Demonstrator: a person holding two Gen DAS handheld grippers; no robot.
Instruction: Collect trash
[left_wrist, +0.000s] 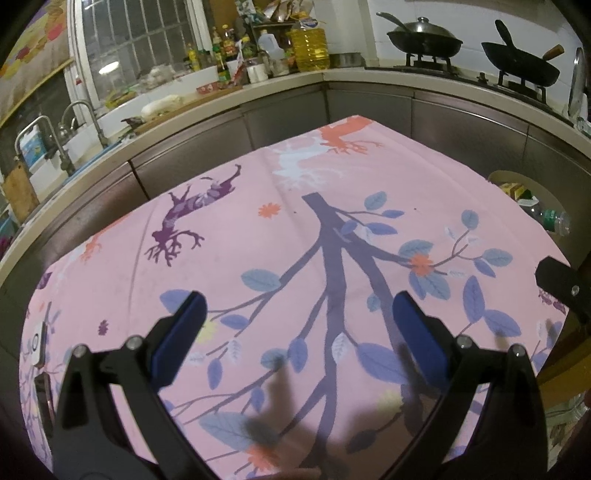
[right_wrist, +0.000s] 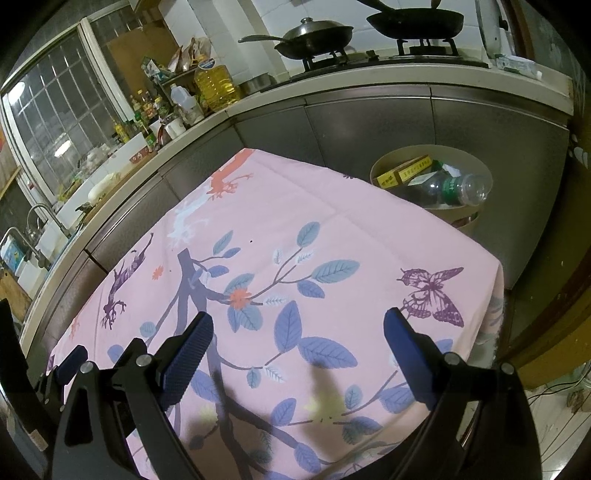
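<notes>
Both the left gripper (left_wrist: 297, 314) and the right gripper (right_wrist: 297, 334) were held above the bench (right_wrist: 369, 236), covered in pink leaf-printed cloth, jaws wide apart and holding nothing. Trash, a clear plastic bottle (right_wrist: 456, 190) and a yellow carton (right_wrist: 404, 173), was seen inside the round beige bin (right_wrist: 391, 157) beyond the bench's far right corner.

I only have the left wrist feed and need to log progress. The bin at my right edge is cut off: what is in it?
Observer: The round bin holds a clear plastic bottle with a green label, lying on its side on top.
Operator: Anything else inside?
Observer: A yellow box lies behind the bottle.
Operator: Is the right gripper carrying something?
Observer: No. The right gripper is open and empty above the pink tablecloth.
Operator: Any print near it?
Observer: A purple butterfly by its right finger.
</notes>
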